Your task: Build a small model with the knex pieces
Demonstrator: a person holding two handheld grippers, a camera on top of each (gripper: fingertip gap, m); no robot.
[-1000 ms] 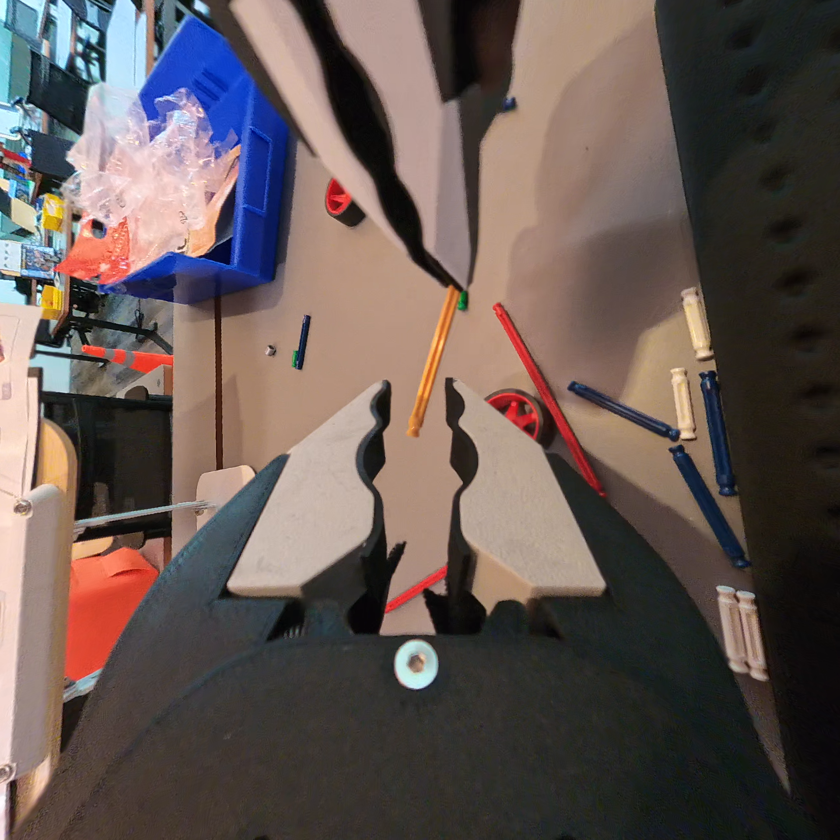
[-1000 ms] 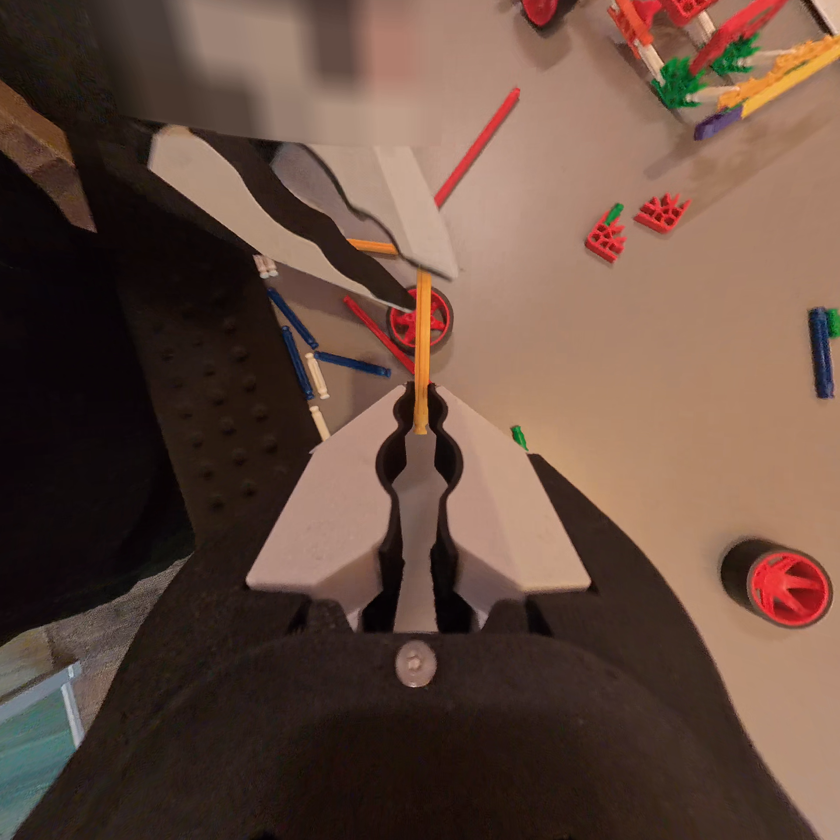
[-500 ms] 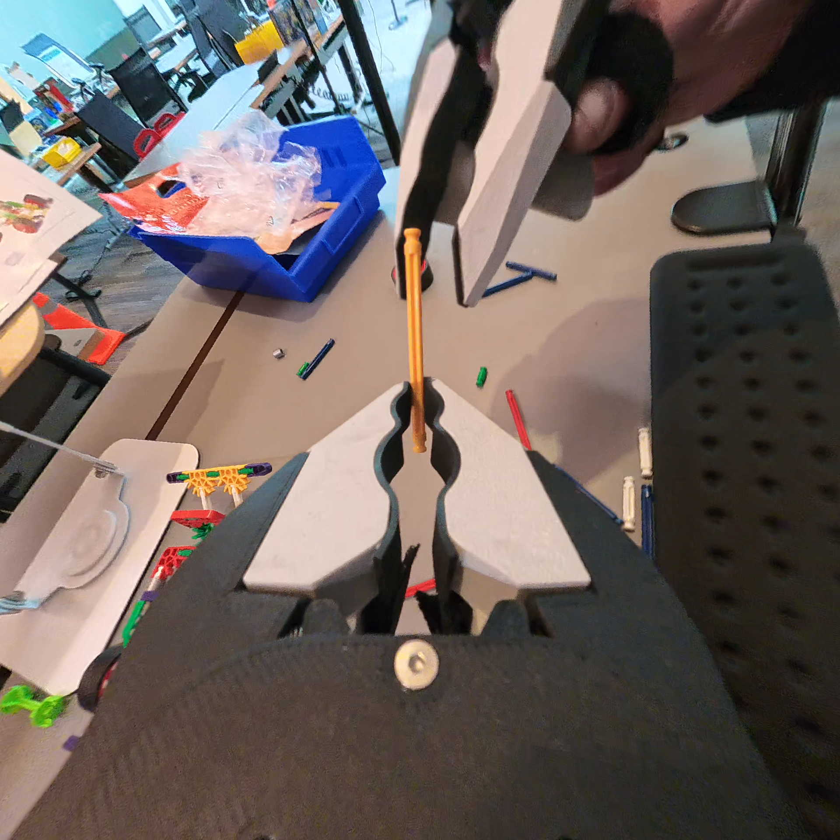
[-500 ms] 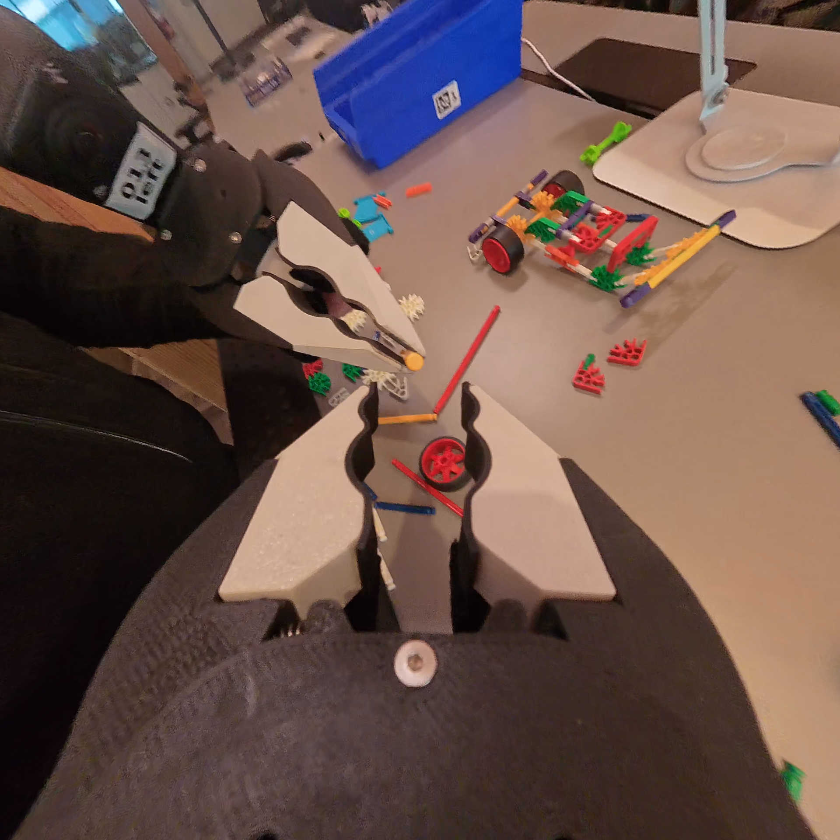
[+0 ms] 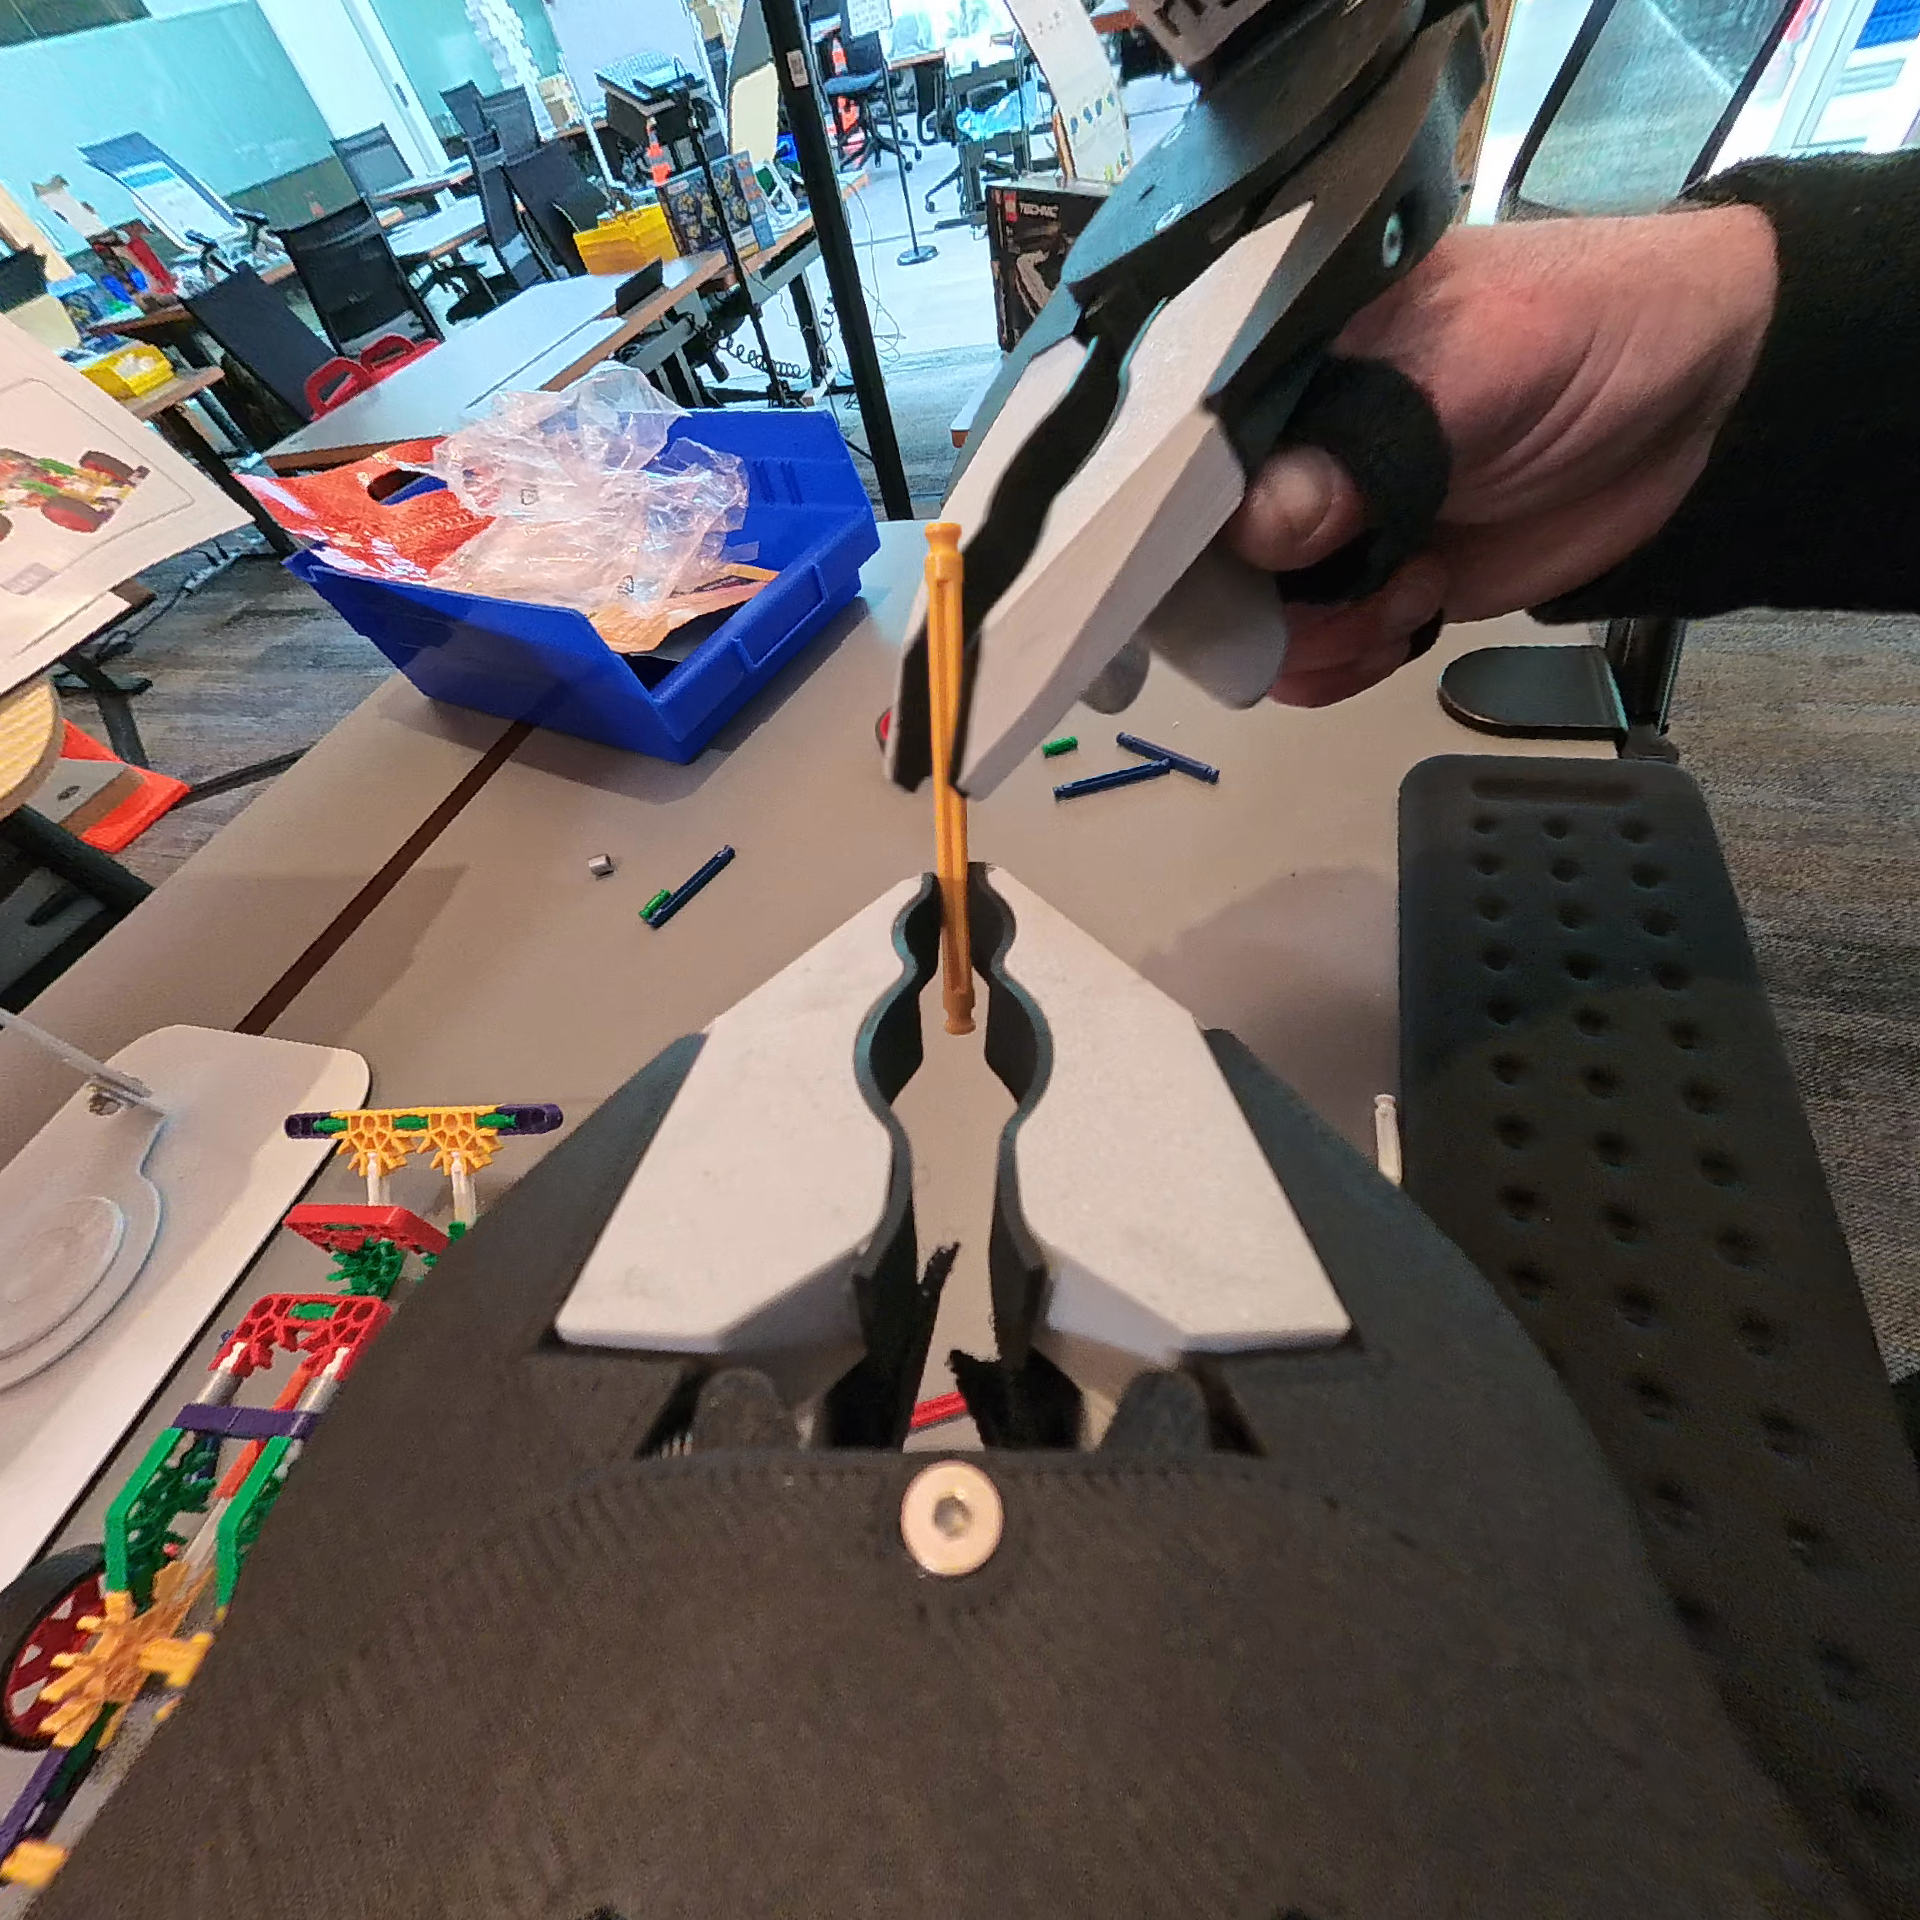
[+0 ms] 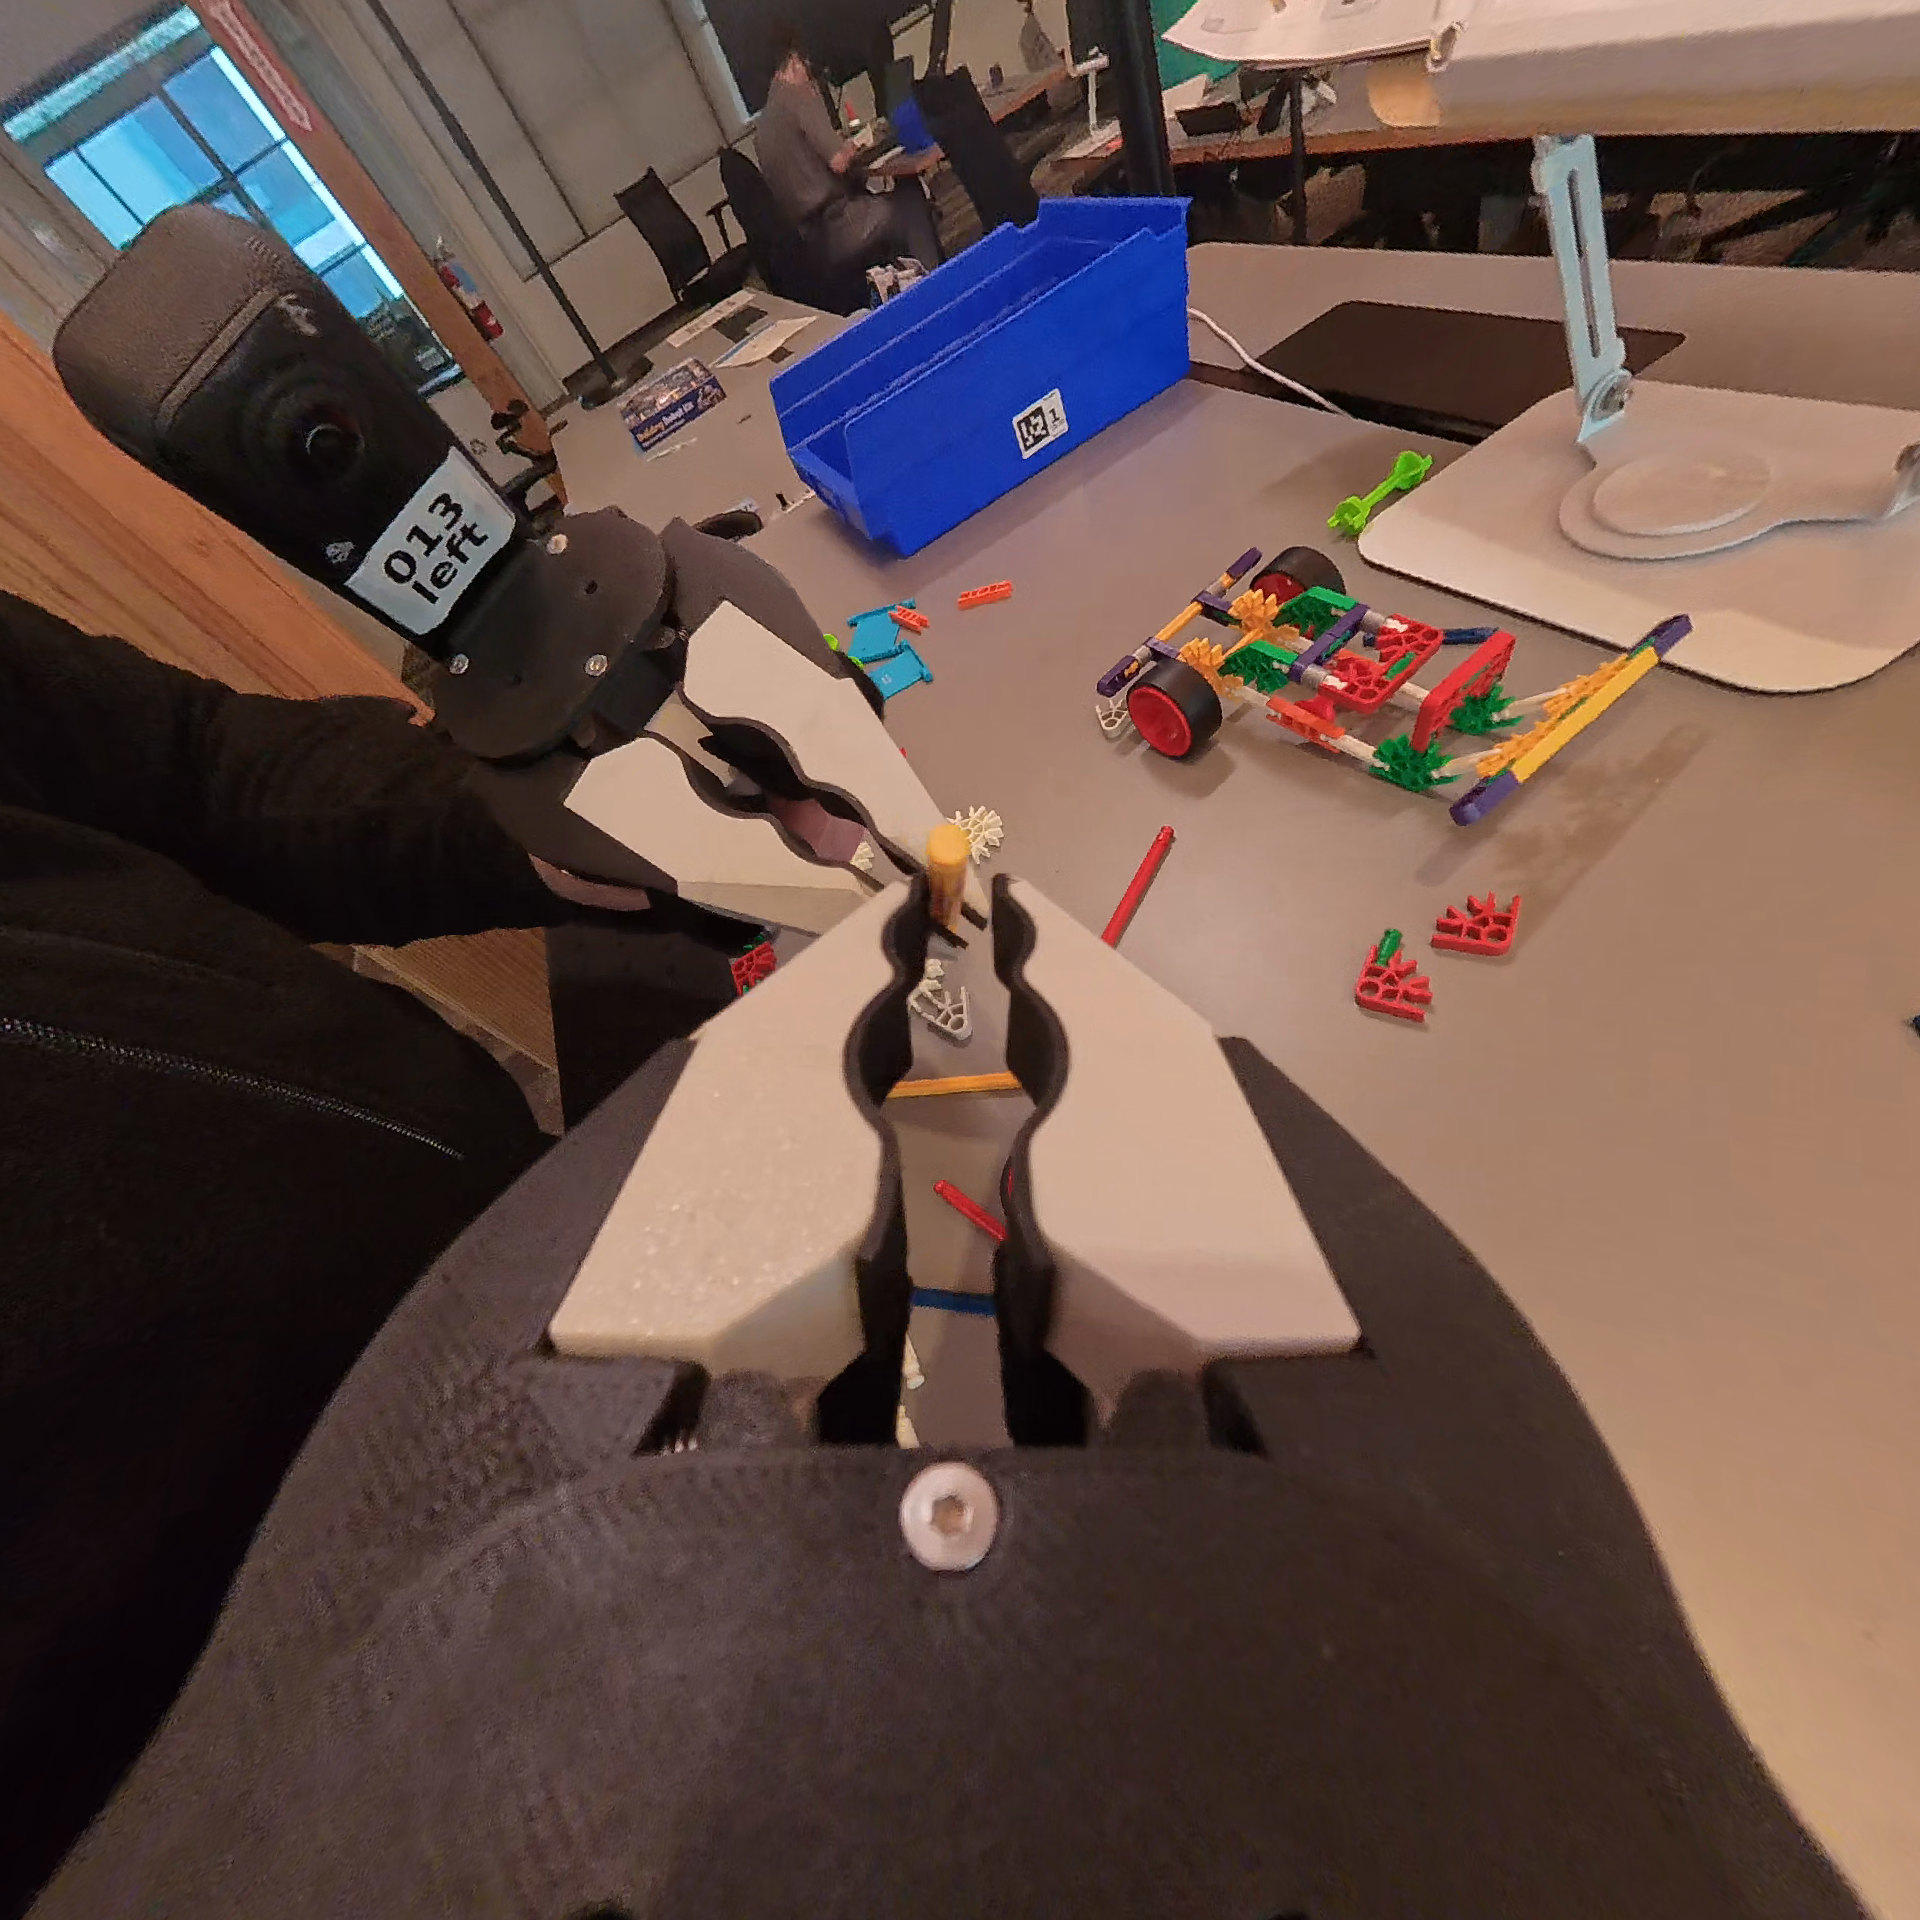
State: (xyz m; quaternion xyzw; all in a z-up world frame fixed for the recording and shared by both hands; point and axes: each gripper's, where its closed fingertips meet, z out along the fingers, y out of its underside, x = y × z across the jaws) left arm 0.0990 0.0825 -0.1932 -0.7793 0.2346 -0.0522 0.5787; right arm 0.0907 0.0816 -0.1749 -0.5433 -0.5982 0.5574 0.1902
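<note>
Left gripper [image 5: 954, 885], at centre frame, is clenched on the lower end of an upright orange rod [image 5: 943, 675] above the grey table [image 5: 468, 935]. Right gripper [image 6: 954, 896] straddles the rod's other end; its jaws stand slightly wider than the rod, apparently released.

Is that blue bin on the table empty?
No, the blue bin holds crumpled clear plastic wrap and red printed packaging, seen in the left wrist view.

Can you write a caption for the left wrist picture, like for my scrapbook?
The left gripper pinches an orange rod upright above the grey table, with the right gripper right beside it.
</note>
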